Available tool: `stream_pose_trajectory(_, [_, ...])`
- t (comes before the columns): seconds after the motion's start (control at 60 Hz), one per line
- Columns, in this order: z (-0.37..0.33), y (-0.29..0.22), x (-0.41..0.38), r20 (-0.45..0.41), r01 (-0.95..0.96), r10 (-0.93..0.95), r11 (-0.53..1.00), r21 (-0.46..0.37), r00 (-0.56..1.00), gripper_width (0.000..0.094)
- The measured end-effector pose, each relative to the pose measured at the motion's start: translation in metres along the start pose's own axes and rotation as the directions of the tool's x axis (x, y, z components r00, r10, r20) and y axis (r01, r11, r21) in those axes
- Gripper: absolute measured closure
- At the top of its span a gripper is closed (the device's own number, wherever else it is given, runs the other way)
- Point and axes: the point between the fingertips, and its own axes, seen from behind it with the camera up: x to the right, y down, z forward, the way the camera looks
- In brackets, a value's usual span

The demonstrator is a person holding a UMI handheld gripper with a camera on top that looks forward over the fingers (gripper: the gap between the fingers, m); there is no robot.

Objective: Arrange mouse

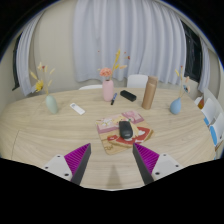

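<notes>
Gripper view was dominated by a curtained room, pale drapes hung across the far wall. A wide, light wooden table (60, 128) was spread beneath it, set with vases, a pink bottle (107, 87), a tan cylinder (149, 92), a blue cup (175, 106) and a small white object (78, 108). The gripper (113, 160) was held spread apart and empty, with nothing between its pads. The mouse (125, 130), dark, was seen resting on a patterned pad (116, 135) just ahead of the fingers. A slip was judged likely if the rounded mouse were pinched off-centre; the pad could also be dragged along, or nearby small items nudged during the approach.
</notes>
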Motion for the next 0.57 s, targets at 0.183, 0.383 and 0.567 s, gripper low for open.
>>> stream_pose_trajectory(0.183, [-0.051, 0.046, -0.045, 0.014, 0.004, -0.003, 1.0, -0.027, 1.0, 0.0085])
stream_pose_trajectory(0.383, [-0.073, 0.081, -0.08, 0.017, 0.027, -0.027, 0.999, -0.04, 0.999, 0.0085])
stream_pose_trajectory(0.567, [-0.084, 0.096, -0.087, -0.012, 0.044, -0.044, 0.998, -0.051, 0.999, 0.0082])
